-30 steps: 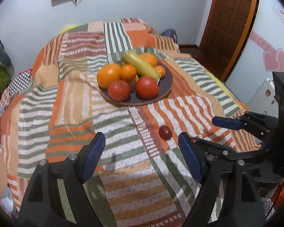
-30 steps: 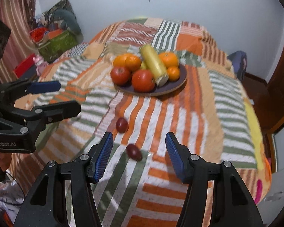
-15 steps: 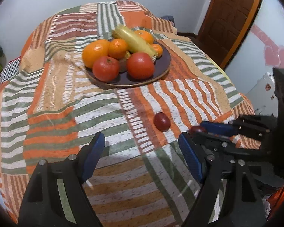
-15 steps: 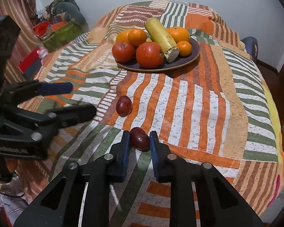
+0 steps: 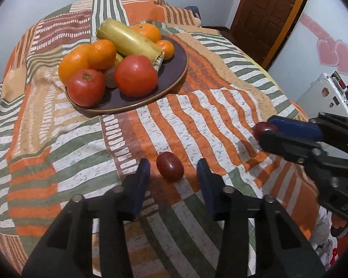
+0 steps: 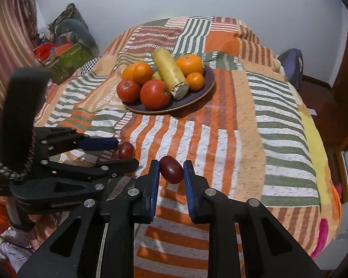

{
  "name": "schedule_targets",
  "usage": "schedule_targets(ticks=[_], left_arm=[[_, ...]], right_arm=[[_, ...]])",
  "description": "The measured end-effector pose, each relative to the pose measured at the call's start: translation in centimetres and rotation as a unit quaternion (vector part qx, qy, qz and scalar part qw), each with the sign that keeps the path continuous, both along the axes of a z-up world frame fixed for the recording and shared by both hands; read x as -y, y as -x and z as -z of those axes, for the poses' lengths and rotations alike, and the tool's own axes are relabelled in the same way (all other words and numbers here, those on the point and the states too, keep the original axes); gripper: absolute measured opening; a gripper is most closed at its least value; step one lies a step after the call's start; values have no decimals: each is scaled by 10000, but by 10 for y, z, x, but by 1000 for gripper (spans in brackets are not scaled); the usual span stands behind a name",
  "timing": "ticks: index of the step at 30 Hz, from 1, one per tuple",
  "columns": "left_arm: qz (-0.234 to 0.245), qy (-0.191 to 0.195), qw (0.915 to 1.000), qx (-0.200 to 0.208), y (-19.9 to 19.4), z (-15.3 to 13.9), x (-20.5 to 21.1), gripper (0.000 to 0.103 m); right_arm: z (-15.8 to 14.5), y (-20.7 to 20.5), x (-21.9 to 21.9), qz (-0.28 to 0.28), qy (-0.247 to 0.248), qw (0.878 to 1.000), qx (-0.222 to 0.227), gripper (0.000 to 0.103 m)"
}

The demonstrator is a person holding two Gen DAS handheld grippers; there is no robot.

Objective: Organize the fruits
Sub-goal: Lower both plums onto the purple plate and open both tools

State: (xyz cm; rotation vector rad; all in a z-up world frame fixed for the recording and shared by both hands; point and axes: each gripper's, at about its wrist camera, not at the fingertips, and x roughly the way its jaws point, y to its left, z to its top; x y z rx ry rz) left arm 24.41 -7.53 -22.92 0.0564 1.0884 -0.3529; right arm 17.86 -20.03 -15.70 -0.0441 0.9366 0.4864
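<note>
Right gripper (image 6: 171, 171) jaws hold a plum (image 6: 171, 169) at lower centre; left gripper (image 5: 171, 173) jaws wide around another plum (image 5: 169, 166).

White walls (image 6: 243, 4), brown wooden door (image 5: 269, 11)

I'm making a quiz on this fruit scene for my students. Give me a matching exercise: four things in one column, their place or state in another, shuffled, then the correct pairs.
Column 1
1. right gripper
2. left gripper
3. yellow squash
4. large tomato

Column 2
A. lies across the top of the pile on the plate
B. open, fingers either side of a small dark red fruit on the bedspread
C. at the plate's near edge
D. shut on a small dark red fruit

Pairs: 1-D, 2-B, 3-A, 4-C
</note>
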Motion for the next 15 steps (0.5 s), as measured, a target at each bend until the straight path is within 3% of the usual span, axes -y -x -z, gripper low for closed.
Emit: schedule_targets(ticks=[2, 3, 10, 15], left_arm=[[2, 4, 10000, 30, 0, 0, 1, 33], [22, -19, 10000, 52, 0, 0, 1, 22], [-42, 134, 9999, 88, 1, -6, -13, 22], [-179, 145, 9992, 336, -5, -25, -29, 22]], right_arm=[[-1, -2, 0, -1, 5, 10000, 23, 19], [-1, -3, 0, -9, -5, 10000, 32, 19], [0, -16, -5, -25, -69, 10000, 36, 19], [-2, -29, -11, -63, -123, 9999, 72, 19]])
